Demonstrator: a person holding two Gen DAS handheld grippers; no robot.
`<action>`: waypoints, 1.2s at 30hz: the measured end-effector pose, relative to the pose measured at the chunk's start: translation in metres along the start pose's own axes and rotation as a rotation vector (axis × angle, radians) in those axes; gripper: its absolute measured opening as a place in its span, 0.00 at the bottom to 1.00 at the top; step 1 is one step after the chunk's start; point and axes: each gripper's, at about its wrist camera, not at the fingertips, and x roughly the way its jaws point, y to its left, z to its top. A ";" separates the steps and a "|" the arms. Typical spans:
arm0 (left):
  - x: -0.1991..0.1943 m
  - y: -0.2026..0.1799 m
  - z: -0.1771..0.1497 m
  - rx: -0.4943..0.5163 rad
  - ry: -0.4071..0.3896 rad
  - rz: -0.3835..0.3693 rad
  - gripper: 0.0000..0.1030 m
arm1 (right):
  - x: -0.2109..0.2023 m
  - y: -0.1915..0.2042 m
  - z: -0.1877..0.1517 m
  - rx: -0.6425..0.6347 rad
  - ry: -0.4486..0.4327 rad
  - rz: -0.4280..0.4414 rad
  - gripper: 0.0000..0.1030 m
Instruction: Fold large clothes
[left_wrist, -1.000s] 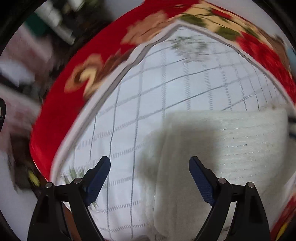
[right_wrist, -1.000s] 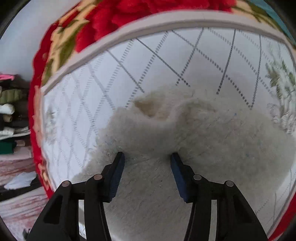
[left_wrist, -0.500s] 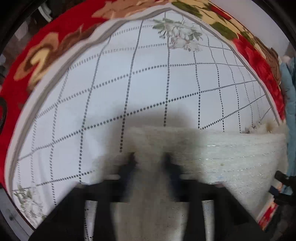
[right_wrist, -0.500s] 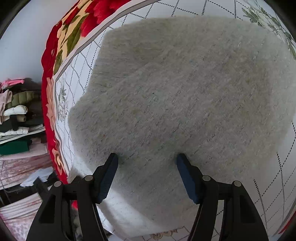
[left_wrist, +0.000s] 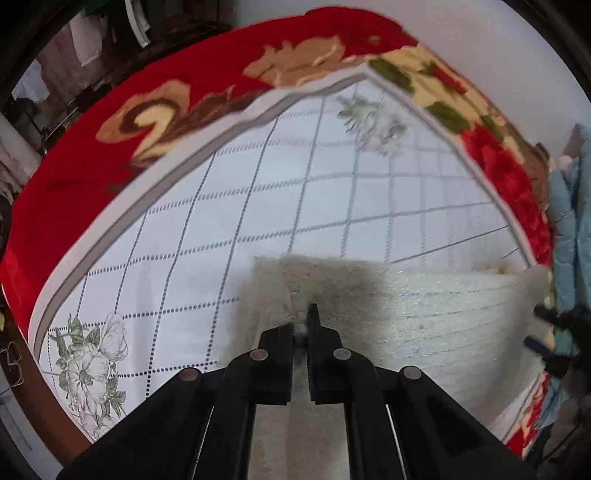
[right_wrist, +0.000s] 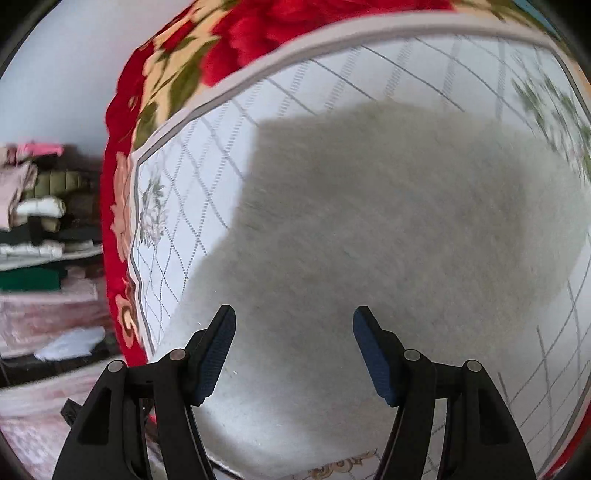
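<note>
In the left wrist view, the left gripper (left_wrist: 303, 325) is pinching the corner of the fluffy white garment (left_wrist: 424, 325) lying on the checked bed cover (left_wrist: 258, 206); soft and limp, it is probably best taken by its edges. In the right wrist view, the right gripper (right_wrist: 293, 349) is hovering released over the garment (right_wrist: 388, 221), whose near edge is running out of sight.

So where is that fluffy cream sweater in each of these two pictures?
Left wrist view: the fluffy cream sweater lies low and to the right, its near corner pinched in the shut left tool.
Right wrist view: it fills the middle, beyond the open right tool, which holds nothing.
Shared landmark: the white checked cloth with its red flowered border.
</note>
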 end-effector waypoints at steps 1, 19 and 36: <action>0.006 0.003 -0.003 -0.003 0.017 0.004 0.03 | 0.006 0.006 0.004 -0.022 0.005 -0.017 0.66; -0.004 -0.041 -0.005 0.211 -0.049 0.092 0.81 | -0.051 -0.057 0.027 0.005 -0.100 -0.060 0.82; 0.014 -0.199 -0.042 0.511 -0.043 0.038 0.94 | -0.036 -0.276 -0.054 0.568 -0.224 0.334 0.10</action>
